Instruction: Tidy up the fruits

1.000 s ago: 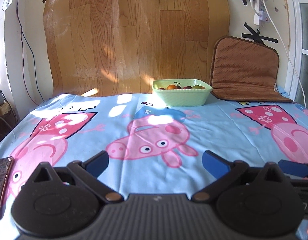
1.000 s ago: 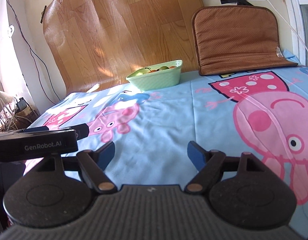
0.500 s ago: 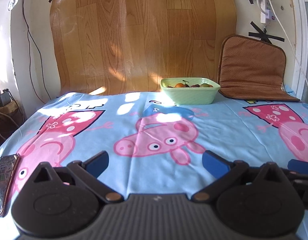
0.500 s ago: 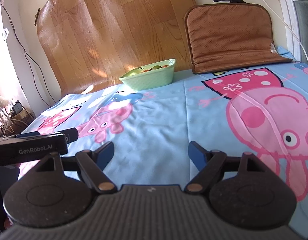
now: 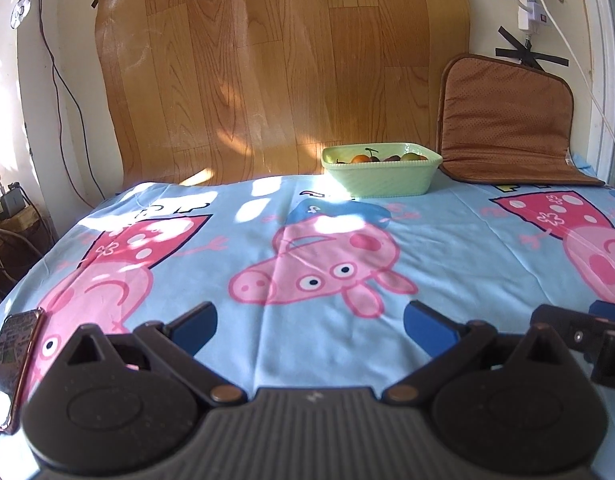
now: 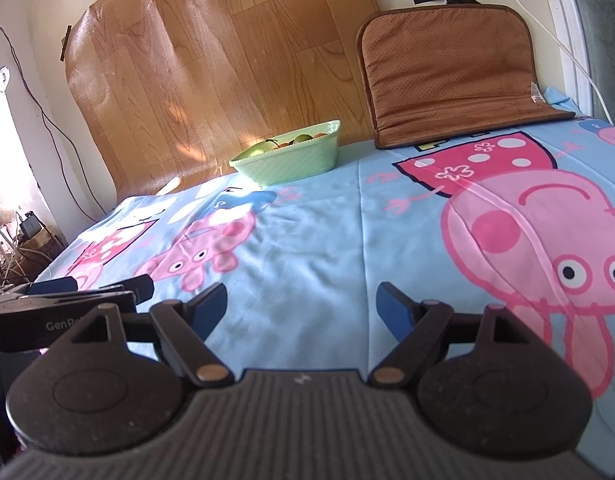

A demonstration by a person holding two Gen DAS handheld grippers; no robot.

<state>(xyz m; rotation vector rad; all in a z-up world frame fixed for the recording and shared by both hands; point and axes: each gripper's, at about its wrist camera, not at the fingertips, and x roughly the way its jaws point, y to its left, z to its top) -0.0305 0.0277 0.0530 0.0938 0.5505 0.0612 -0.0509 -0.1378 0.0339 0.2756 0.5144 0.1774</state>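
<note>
A pale green rectangular bowl (image 5: 381, 174) (image 6: 287, 156) stands at the far side of the table, against the wood-pattern backdrop. Fruits lie inside it: an orange one (image 5: 361, 158) and green and dark ones (image 6: 301, 139) show over the rim. My left gripper (image 5: 309, 326) is open, low over the near part of the cloth, far from the bowl, with nothing between its blue pads. My right gripper (image 6: 301, 306) is also open and empty, just to the right of the left one. The left gripper's body shows in the right wrist view at the left edge.
A blue cartoon-pig cloth (image 5: 447, 248) covers the table. A brown cushion (image 5: 507, 120) (image 6: 451, 76) leans on the wall right of the bowl. A phone (image 5: 11, 356) lies at the near left edge. Cables and a power strip (image 5: 527, 4) hang on the wall.
Both wrist views have shifted slightly: the bowl sits further right in each frame than a second ago. Both grippers stay open and empty.
</note>
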